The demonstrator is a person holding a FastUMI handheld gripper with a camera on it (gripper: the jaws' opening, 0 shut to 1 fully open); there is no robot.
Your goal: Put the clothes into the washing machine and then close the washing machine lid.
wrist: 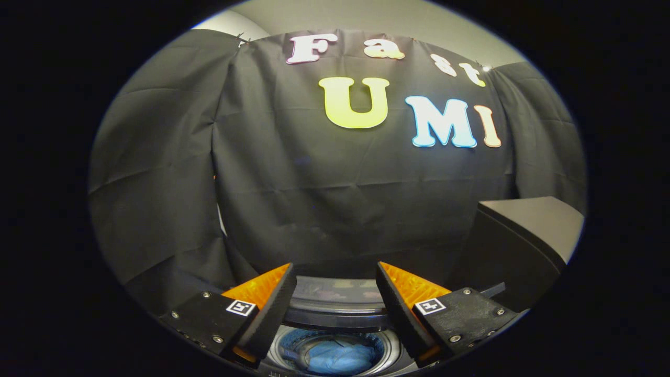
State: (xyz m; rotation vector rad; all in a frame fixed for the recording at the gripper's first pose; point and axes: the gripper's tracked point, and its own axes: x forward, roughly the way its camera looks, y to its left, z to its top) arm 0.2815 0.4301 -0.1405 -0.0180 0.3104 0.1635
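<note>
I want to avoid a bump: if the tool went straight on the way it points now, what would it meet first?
Probably the black cloth booth wall, though depth is unclear. The tool is open and holds nothing. The round washing machine drum with the blue clothes lies below the fingers, off that line.

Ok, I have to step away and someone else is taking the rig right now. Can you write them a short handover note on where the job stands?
Tongs: open, nothing between the fingers, held above the washing machine.
Clothes: a blue garment already lies down in the drum, below and between the fingers.
Lid: not closed, the drum opening is uncovered; the lid itself I cannot make out.
A dark box stands to the right, beyond the fingers.
Done: clothes in. Left: close the lid.
</note>
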